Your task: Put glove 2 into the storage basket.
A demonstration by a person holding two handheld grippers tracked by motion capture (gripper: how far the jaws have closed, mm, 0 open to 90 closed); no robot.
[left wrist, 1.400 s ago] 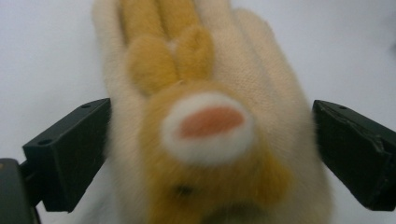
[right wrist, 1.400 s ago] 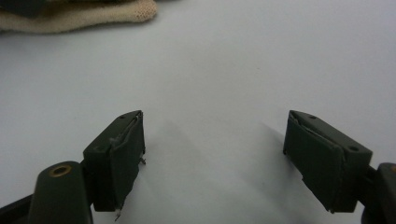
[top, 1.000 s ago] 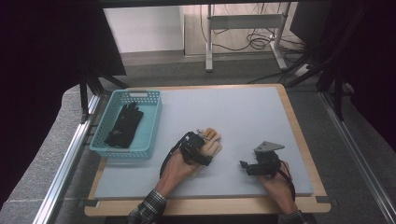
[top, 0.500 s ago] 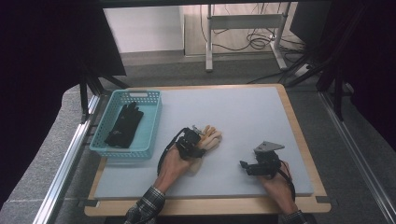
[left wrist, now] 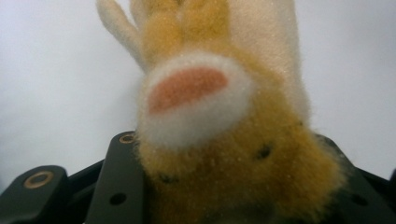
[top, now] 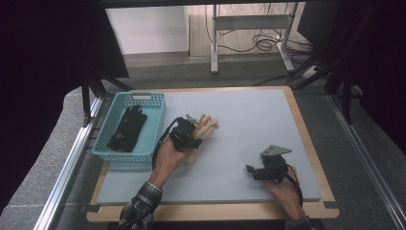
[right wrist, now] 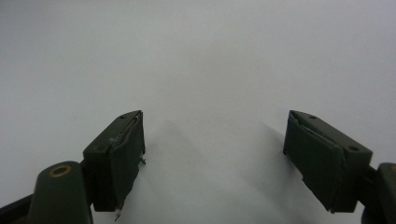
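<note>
From above, the left gripper (top: 191,134) sits near the middle of the grey table (top: 249,124), just right of the blue basket (top: 154,100), its jaws having just closed on a tan and cream fuzzy glove (top: 205,125) whose fingers fan out to the right. A black glove (top: 127,128) lies inside the basket. The right gripper (top: 256,172) rests low on the table's right side, well apart.

In the left gripper view, the fuzzy glove (left wrist: 219,121) is pinched between the black jaws, an orange patch facing the camera.

In the right gripper view, the right gripper (right wrist: 212,158) has its jaws spread wide over bare table (right wrist: 196,56).
</note>
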